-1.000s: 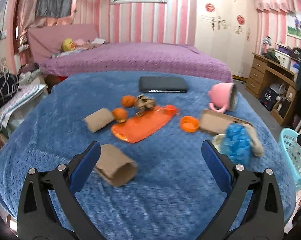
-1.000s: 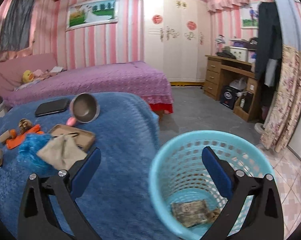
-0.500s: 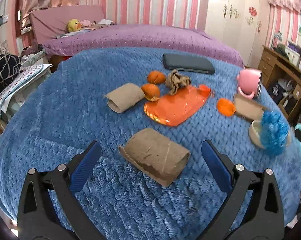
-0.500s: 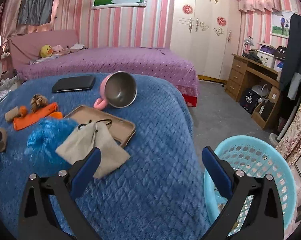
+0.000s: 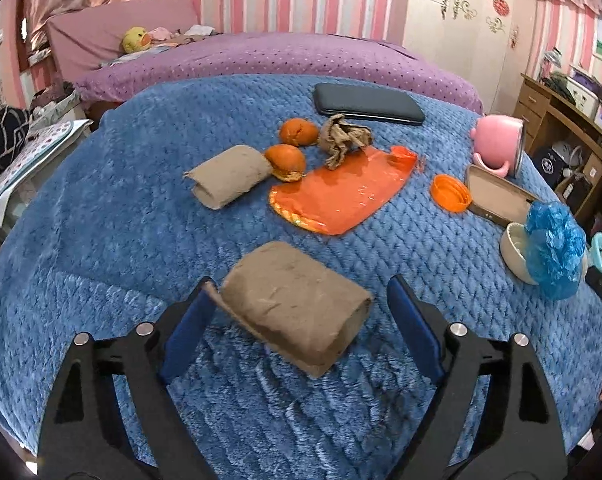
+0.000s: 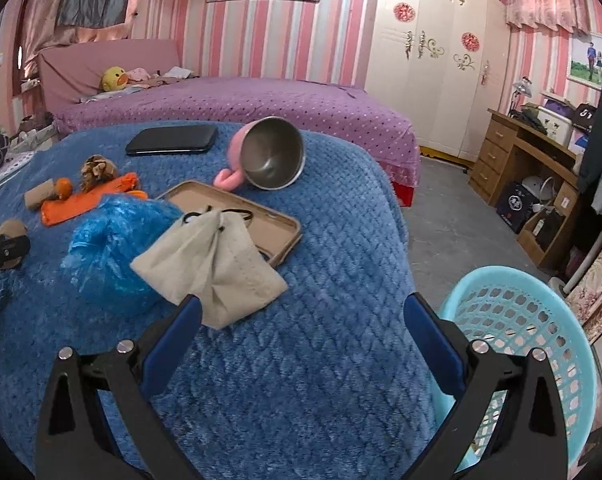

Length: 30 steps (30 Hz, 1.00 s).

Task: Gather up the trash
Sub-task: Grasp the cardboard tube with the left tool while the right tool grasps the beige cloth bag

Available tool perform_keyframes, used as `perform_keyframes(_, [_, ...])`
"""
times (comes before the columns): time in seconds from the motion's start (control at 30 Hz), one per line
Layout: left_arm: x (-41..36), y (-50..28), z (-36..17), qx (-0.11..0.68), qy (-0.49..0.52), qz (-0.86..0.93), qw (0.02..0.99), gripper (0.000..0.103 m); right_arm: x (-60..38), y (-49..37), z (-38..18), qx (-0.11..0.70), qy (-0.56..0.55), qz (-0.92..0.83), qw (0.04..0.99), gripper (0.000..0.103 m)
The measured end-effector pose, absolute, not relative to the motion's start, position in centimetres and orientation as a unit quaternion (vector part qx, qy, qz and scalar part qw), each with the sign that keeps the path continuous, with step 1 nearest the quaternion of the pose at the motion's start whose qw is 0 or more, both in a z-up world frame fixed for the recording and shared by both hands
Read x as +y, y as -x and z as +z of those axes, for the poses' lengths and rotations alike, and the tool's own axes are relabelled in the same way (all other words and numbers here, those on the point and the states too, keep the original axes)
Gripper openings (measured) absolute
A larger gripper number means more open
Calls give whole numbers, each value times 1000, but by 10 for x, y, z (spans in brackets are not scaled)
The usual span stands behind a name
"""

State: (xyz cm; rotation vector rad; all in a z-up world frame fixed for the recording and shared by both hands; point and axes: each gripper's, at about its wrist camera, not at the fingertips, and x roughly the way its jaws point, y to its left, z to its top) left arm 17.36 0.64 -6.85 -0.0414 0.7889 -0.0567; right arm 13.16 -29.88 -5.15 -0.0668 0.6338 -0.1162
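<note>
Now the nearest cardboard tube (image 5: 297, 306) is bracketed by the left gripper (image 5: 297, 312), whose jaws have just been closing around it. The left pad (image 5: 189, 332) appears to be touching the tube's ragged end, while a gap is seen on the other side, so no grip is made yet. The tube lies on its side on the blue blanket (image 5: 101, 240), which covers the counter, nearer than the orange pouch (image 5: 341, 196).

The tube is judged to be light, hollow and easily crushed, with a rough surface that should not slip. It is best taken across its round middle and squeezed gently, since a hard squeeze would flatten it; flattening would matter little for trash. The soft plush beneath may give way, so the pads should be kept low enough to catch the tube's sides.

The right gripper (image 6: 301, 344) is held wide open and empty above the blanket, beside a beige cloth pouch (image 6: 213, 264). The light blue basket (image 6: 541, 344) stands just off the counter's edge, at the lower right of the right wrist view.
</note>
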Motion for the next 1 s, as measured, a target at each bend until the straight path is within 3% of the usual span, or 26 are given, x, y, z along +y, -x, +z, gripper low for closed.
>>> perform_keyframes(0.13, [12, -174, -69, 384, 27, -21, 923, 84, -294, -134, -51, 322, 4, -36, 946, 98])
perform_keyframes(0.27, [9, -179, -74, 400, 25, -37, 916, 66, -284, -145, -52, 327, 7, -31, 944, 98])
perform_keyframes(0.37, [4, -179, -75, 398, 14, -39, 917, 63, -280, -155, -53, 331, 10, -28, 943, 95])
perform_keyframes(0.4, [3, -179, -75, 396, 12, -41, 917, 62, -281, -158, -53, 333, 4, -26, 943, 92])
perform_keyframes(0.47, [3, -178, -74, 393, 11, -43, 918, 61, -284, -162, -56, 343, -5, -16, 939, 67])
perform_keyframes(0.57, [5, -177, -73, 392, 15, -43, 919, 59, -288, -167, -60, 355, -20, -3, 935, 43])
perform_keyframes(0.67, [6, -175, -72, 389, 16, -40, 920, 59, -289, -164, -56, 342, -25, 4, 939, 30])
perform_keyframes(0.8, [4, -175, -72, 385, 11, -30, 922, 58, -290, -162, -53, 331, -24, 15, 943, 21])
perform_keyframes(1.0, [2, -175, -66, 377, 16, -11, 926, 58, -301, -155, -46, 317, -30, 27, 948, 21])
